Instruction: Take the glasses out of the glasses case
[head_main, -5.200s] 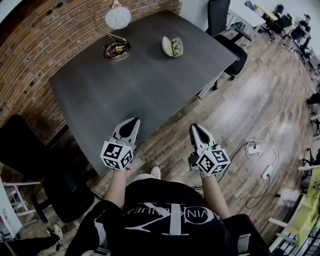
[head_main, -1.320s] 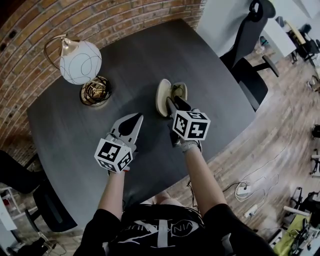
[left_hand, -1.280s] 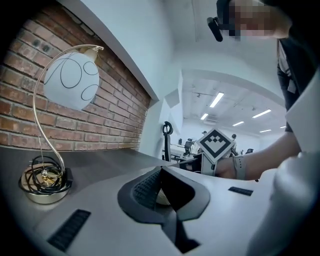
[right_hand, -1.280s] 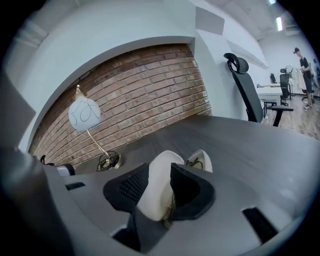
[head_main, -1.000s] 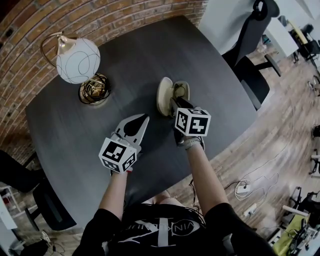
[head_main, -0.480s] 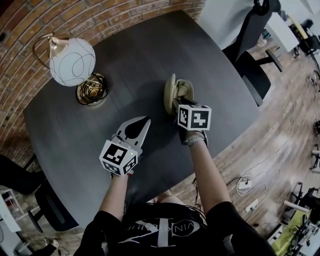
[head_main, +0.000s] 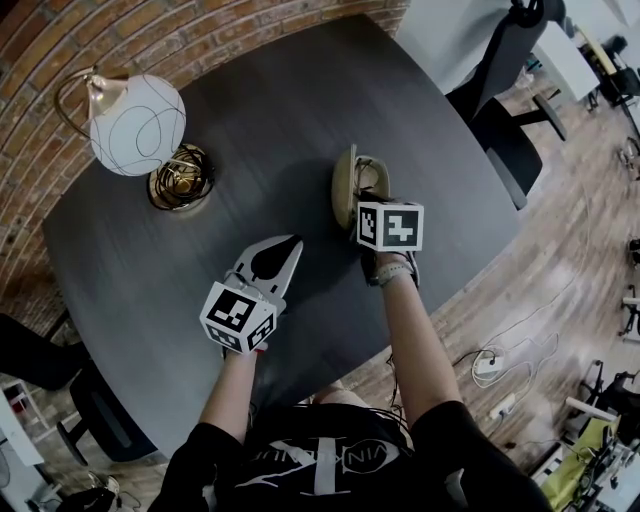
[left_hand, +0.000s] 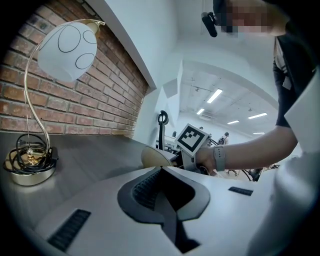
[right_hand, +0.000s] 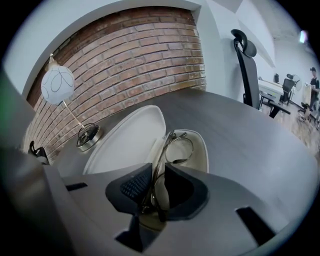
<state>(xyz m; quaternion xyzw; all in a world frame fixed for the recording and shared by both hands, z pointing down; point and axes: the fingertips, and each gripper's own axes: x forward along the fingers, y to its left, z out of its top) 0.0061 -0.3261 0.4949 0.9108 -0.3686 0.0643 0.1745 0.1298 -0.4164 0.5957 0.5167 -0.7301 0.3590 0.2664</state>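
Cream, oval hard-shell glasses case (head_main: 345, 186) lies open on the dark grey wooden table (head_main: 250, 120), and the right gripper (right_hand: 156, 175), a second ago just short of it, has now pushed in over its lower half. Its jaws appear clenched on the thin, gold-wire-rimmed glasses (right_hand: 172, 147), which still rest in the case's tray beside the raised lid. The left gripper (head_main: 286, 248) hangs empty over the table nearer the person, well apart from the case, its jaws pressed together. The white globe lamp (head_main: 135, 125) stands off to the left. By the look of it the grasp is made; lifting the glasses clear remains.
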